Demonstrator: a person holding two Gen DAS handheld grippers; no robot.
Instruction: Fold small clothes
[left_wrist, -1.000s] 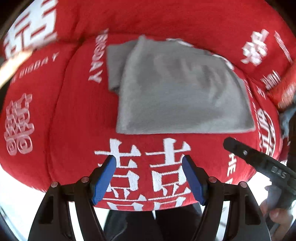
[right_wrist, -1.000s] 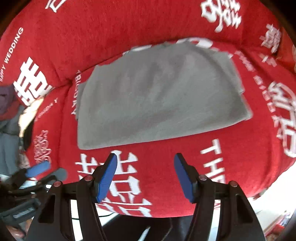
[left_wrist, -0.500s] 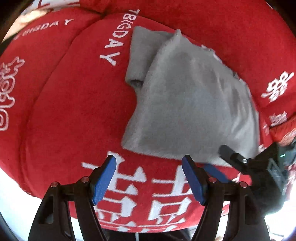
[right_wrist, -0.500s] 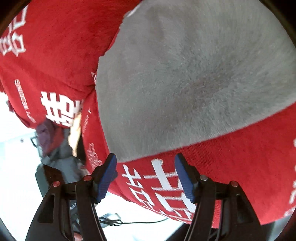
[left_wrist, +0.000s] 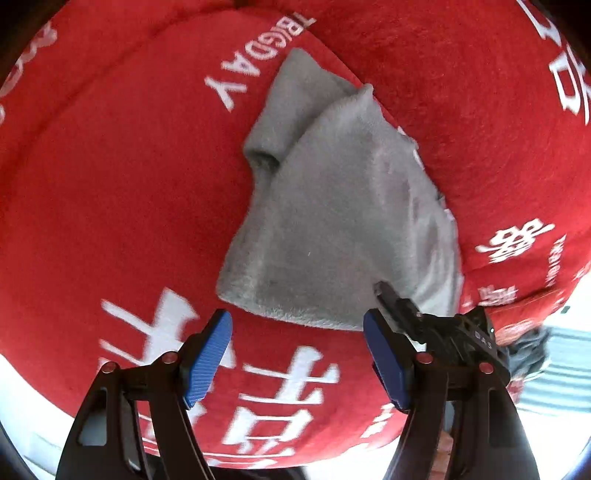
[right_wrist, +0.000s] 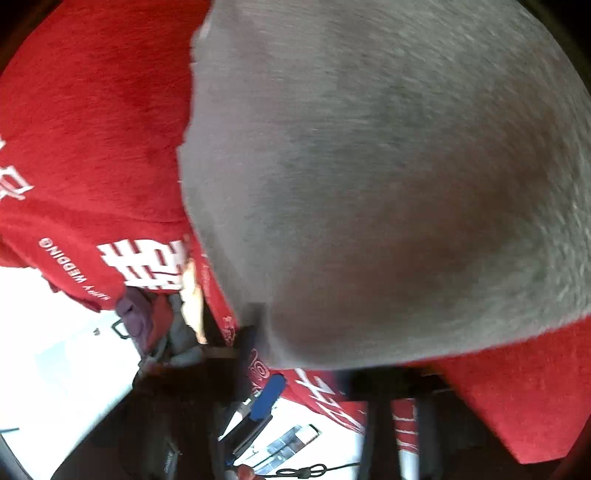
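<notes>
1. The right gripper (left_wrist: 384, 291) is closing its jaws on the near right corner of the grey garment (left_wrist: 343, 221), seen in the left wrist view at about four o'clock of the cloth; its tips are buried in the pile there.
2. The left gripper (left_wrist: 297, 354) hangs unclenched and empty, just short of the hem at six o'clock.
3. The garment lies on the red cushion (left_wrist: 110, 184), a folded flap toward twelve o'clock.
4. It looks light, plush and limp, so it will likely sag from one pinch.
5. The near left corner, at seven o'clock, seems the sensible second hold.
</notes>
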